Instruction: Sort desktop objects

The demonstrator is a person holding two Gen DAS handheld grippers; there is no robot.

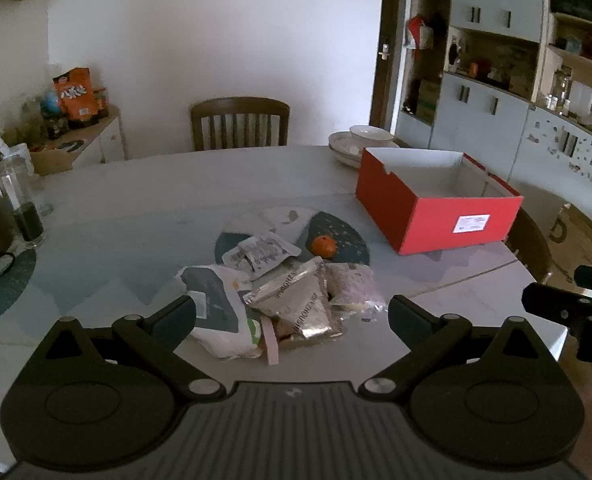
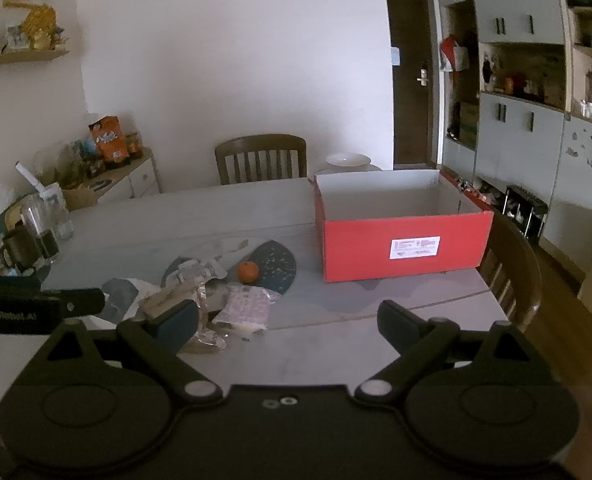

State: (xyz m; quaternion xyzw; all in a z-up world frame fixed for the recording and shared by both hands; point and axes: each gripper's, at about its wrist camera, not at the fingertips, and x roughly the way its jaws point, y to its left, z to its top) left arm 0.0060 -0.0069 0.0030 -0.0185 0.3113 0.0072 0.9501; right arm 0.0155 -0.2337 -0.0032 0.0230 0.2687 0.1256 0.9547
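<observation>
**Both grippers released above unsorted packets**

The left gripper [image 1: 292,312] hangs with jaws spread wide over a heap of packets [image 1: 280,292] near the table's [image 1: 136,200] near edge, grasping nothing. The right gripper [image 2: 288,320] is likewise released and empty. A tangerine [image 1: 323,246] lies just beyond the heap. The open red box [image 1: 435,208] stands far right, well apart.

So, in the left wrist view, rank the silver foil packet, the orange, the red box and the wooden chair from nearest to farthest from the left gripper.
1. Silver foil packet, just ahead of the open left gripper.
2. Orange, behind the pile, slightly right.
3. Red box, farther back, right.
4. Wooden chair, beyond the table's far edge.
</observation>
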